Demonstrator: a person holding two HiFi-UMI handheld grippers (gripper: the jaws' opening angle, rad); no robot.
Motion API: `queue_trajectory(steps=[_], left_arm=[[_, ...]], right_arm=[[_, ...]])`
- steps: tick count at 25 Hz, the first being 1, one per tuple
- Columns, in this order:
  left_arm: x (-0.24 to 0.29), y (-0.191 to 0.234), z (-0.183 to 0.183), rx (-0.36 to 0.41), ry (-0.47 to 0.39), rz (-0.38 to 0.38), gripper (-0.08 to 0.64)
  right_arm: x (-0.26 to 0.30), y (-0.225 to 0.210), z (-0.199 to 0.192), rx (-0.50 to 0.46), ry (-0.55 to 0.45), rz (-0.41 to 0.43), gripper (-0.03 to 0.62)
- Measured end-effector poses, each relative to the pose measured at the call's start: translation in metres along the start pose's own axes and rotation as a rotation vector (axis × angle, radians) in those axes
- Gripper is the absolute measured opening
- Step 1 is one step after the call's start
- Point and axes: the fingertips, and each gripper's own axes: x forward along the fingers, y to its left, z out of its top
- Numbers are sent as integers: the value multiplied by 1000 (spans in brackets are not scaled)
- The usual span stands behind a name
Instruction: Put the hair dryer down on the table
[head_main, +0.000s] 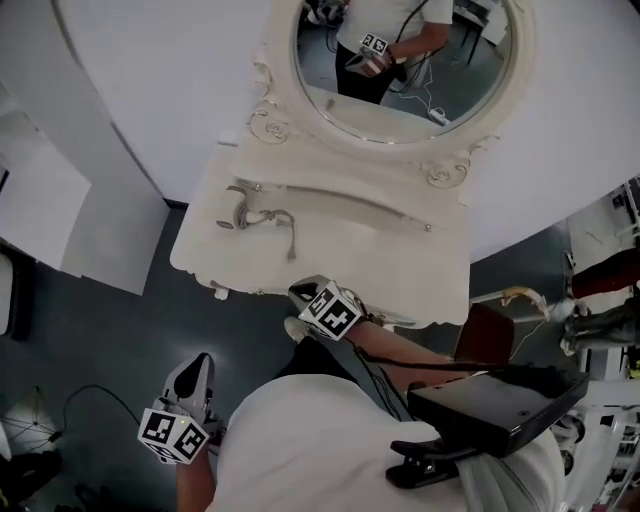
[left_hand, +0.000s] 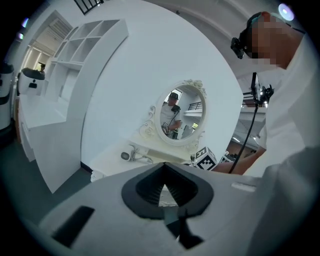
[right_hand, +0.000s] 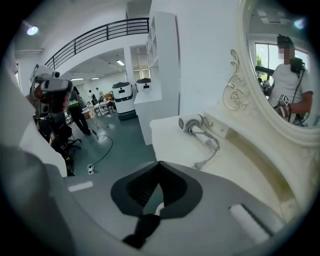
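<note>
Hair dryer (head_main: 243, 212): lies on table (head_main: 400, 262), cord trailing, at eleven o'clock from right gripper (head_main: 303, 293). Right gripper: clenched, empty. Left gripper (head_main: 200, 365): clenched, empty, clear of table. Task: judged complete.

Lab hall: mezzanine railing (right_hand: 100, 35), floor cable (right_hand: 103, 148), staged vanity table (head_main: 330, 250).

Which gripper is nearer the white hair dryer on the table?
Right: right gripper at the table edge near the white hair dryer; left gripper farther back, over the floor.
</note>
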Motion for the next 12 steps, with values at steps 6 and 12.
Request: queue_trajectory(steps=[6, 12], left_arm=[[-11, -23, -31, 46, 48, -64, -2], [-17, -45, -55, 86, 88, -101, -2]], right_arm=[[-28, 67, -15, 13, -58, 37, 1], [-63, 109, -20, -4, -94, 51, 0]])
